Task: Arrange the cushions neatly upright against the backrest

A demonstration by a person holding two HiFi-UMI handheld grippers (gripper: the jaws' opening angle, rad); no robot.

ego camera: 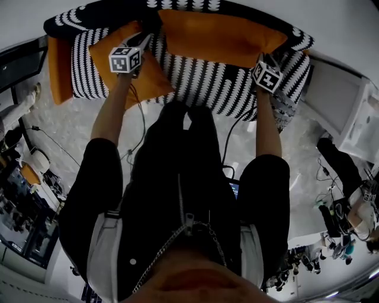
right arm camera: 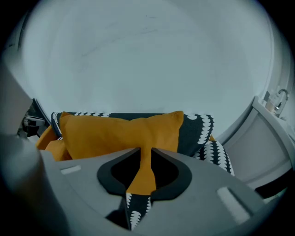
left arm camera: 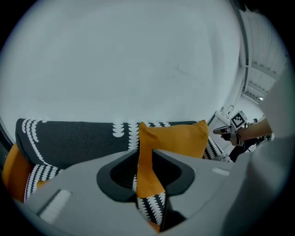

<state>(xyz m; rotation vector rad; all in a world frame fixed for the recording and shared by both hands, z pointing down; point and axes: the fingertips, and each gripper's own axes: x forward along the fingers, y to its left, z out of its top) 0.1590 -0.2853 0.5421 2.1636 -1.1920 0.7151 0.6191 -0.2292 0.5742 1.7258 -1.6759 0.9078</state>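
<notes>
A long orange cushion (ego camera: 219,35) stands along the backrest (ego camera: 106,15) of a black-and-white patterned sofa (ego camera: 201,83). My left gripper (ego camera: 144,40) is at its left end. In the left gripper view the cushion's edge (left arm camera: 146,156) fills the gap of my left gripper (left arm camera: 145,159), pinched between the jaws. My right gripper (ego camera: 260,59) is at the right end, and in the right gripper view my right gripper (right arm camera: 145,156) is shut on that corner of the cushion (right arm camera: 120,133). A smaller orange cushion (ego camera: 142,74) lies tilted on the seat under my left arm.
A third orange cushion (ego camera: 59,68) leans at the sofa's left arm. A white cabinet (ego camera: 343,100) stands right of the sofa. Cables (ego camera: 53,145) run over the floor at the left. A plain white wall (left arm camera: 138,60) rises behind the backrest.
</notes>
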